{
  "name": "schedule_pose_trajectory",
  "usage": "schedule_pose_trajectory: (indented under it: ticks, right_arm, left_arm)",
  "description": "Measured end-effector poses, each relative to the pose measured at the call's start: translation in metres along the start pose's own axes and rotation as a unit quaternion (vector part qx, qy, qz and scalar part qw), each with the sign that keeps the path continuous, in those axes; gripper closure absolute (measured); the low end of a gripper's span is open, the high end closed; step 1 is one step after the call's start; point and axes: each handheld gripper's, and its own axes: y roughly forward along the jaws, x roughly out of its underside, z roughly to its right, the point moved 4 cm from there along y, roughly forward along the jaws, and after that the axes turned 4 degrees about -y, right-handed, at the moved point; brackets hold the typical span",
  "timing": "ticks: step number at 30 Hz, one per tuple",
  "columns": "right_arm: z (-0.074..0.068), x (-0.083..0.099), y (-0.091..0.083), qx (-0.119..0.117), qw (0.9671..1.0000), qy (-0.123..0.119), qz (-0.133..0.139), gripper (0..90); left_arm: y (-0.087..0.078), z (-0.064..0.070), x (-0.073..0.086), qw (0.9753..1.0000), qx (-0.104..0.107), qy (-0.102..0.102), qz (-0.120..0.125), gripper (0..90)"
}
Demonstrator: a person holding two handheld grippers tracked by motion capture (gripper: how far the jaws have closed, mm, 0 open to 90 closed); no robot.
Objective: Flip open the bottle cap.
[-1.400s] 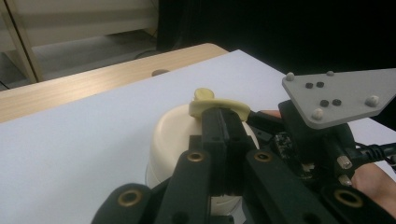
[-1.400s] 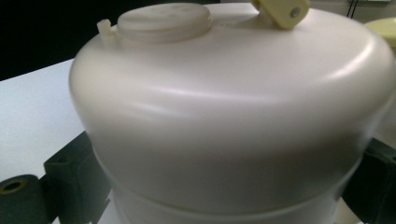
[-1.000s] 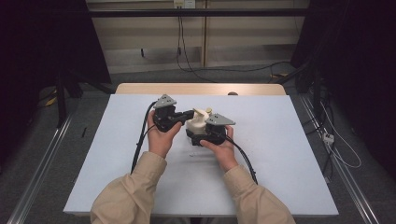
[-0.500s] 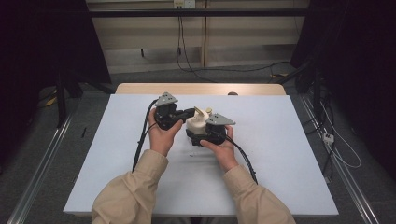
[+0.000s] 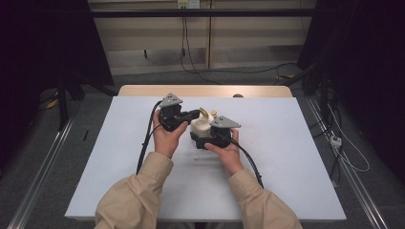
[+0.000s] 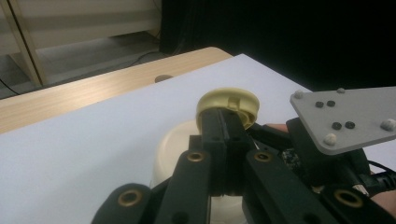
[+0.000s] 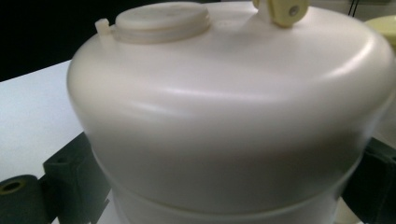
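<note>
The left gripper (image 6: 227, 128) has its two black jaws closed together on the edge of a yellow lid (image 6: 229, 103), which stands tilted up above the cream container (image 6: 175, 154). The lid is right at the tips of the jaws, and the container body is just below and in front of them. In the high view the left gripper (image 5: 192, 114) points toward the right gripper (image 5: 206, 136), and the lid (image 5: 204, 113) is seen as a thin yellow arc between them, over the container (image 5: 201, 126).

The right gripper holds the container from both sides: in the right gripper view the cream body (image 7: 229, 112) sits very close between the two jaws, which touch its lower part on the left and on the right. On top of the container, beyond the jaws, there is a round white cap (image 7: 161, 19) and a small yellow hinge piece (image 7: 281, 10).

The grey plate (image 6: 348, 116) of the right gripper is just to the right of the left gripper's jaws. Both grippers are near the middle of the white table (image 5: 286, 157).
</note>
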Motion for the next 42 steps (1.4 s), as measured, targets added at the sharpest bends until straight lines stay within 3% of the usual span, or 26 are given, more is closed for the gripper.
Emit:
schedule_pose_trajectory:
  ticks: [17,42]
  right_arm:
    - [0.0,0.0,0.0,0.0,1.0,0.002,0.0,4.7]
    - [0.0,0.0,0.0,0.0,1.0,0.004,-0.001,4.6]
  left_arm:
    - [0.002,-0.002,-0.002,1.0,-0.007,0.0,0.005,90.0]
    - [0.011,0.004,-0.006,1.0,0.002,0.002,0.006,90.0]
